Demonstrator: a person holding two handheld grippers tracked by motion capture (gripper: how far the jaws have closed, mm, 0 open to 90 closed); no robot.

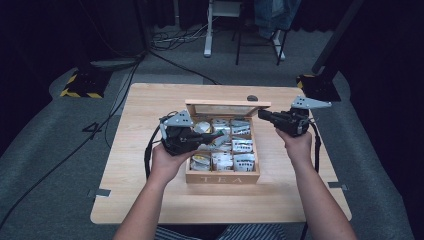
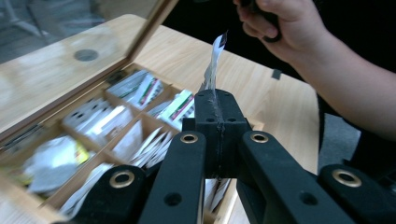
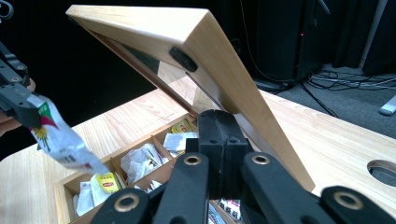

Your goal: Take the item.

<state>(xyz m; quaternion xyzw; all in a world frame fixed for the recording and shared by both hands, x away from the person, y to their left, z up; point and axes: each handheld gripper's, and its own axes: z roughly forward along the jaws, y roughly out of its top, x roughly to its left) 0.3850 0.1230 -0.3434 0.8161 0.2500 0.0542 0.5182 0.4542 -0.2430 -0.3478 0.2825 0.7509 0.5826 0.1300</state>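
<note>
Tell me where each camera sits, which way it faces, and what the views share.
High view: above the person's side, looking forward and down at the tea box; both forearms, left gripper, right gripper.
Left gripper view: rides that gripper, looking across the box to the right hand; shut jaws pinch a tea bag.
Right gripper view: faces the raised lid; jaws shut.
Shared: the tea bag.

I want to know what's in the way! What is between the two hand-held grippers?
In the high view, the open wooden tea box with its raised lid sits between the left hand-held gripper, which pinches a tea sachet, and the right hand-held gripper.
</note>
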